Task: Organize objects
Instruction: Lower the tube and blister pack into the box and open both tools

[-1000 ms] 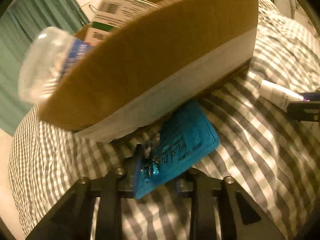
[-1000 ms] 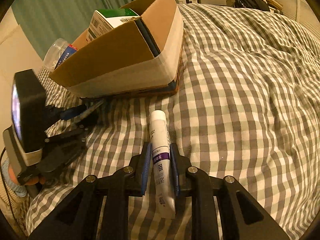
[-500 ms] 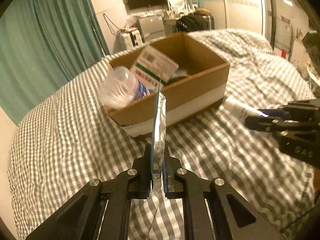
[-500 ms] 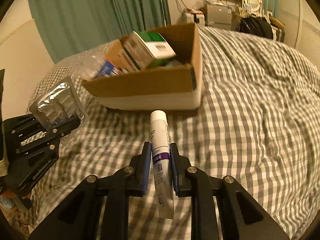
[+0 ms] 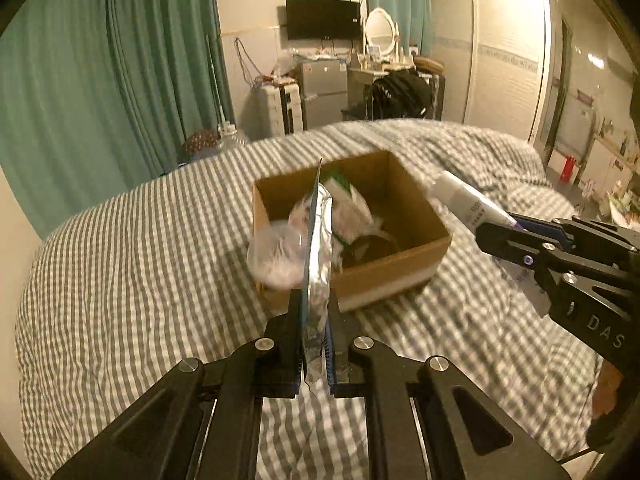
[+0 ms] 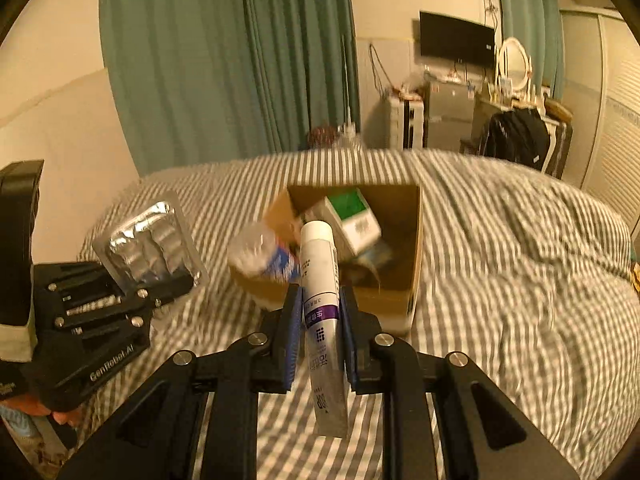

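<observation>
My left gripper (image 5: 314,312) is shut on a silver blister pack (image 5: 318,264), held edge-on above the bed; its foil face (image 6: 150,240) shows in the right wrist view. My right gripper (image 6: 320,308) is shut on a white and purple tube (image 6: 320,280), cap pointing forward; the tube (image 5: 466,200) also shows at the right of the left wrist view. Ahead of both lies an open cardboard box (image 5: 394,268) (image 6: 412,216) holding a green and white carton (image 6: 352,216) and a clear plastic bottle (image 6: 256,252) that leans over the box's near left corner.
The box rests on a bed with a grey checked cover (image 5: 132,264) (image 6: 520,280). Green curtains (image 5: 100,80), a wall TV (image 5: 322,18), a small fridge (image 5: 322,92) and a dressing table with a mirror stand beyond the bed. A wardrobe (image 5: 504,60) is at the right.
Both grippers have risen well above the bed with their objects, so the box now appears smaller and lower and its inside shows. The blister pack went from lying flat to being held upright.
</observation>
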A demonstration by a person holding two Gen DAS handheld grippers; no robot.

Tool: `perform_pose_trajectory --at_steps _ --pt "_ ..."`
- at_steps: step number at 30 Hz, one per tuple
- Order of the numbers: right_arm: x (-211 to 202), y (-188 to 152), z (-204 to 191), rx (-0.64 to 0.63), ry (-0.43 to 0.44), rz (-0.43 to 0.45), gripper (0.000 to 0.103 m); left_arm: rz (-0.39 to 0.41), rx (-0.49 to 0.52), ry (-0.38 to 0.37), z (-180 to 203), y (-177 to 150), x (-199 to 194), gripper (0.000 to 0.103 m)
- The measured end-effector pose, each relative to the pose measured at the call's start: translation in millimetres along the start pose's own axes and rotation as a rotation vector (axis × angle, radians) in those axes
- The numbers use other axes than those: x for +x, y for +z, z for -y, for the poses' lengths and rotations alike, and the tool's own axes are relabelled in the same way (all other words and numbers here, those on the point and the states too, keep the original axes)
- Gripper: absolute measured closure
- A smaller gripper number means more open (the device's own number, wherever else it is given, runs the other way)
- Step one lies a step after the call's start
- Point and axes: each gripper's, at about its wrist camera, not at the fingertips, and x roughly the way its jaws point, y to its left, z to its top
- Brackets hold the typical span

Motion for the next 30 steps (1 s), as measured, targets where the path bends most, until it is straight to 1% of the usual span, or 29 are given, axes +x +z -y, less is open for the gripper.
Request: perform_pose_trajectory --at_steps 6,11,16,20,23,25,30 --pt "10.3 43.2 10.7 0.015 0.015 0.063 0.085 0.018 -0.022 -0.023 -0.7 41.7 10.0 0.094" --pt "34.4 71.5 24.5 0.022 0.020 0.083 0.085 0.012 -0.006 -0.036 6.7 72.3 37.7 0.095" --pt "71.5 91.7 45.8 0.041 0.018 0.071 0.085 -0.011 0.003 -0.035 9.1 94.6 74.1 0.095" --pt "102.8 94.2 60.5 0.059 0.018 0.046 0.085 -0.051 -0.019 -0.029 6.9 101.4 107.2 0.094" --pt "127.8 87.6 70.5 0.084 0.030 0.015 0.085 -0.088 -0.039 -0.018 3.5 100.5 129.6 0.094" --pt "141.2 81.6 75.4 0.098 0.038 -0.003 0.085 -0.111 -0.055 -0.026 0.4 97.8 142.3 0.094" --pt "162.6 68.4 79.1 0.114 0.053 -0.027 0.085 -0.145 -0.066 -0.025 0.3 86.6 158.1 0.094"
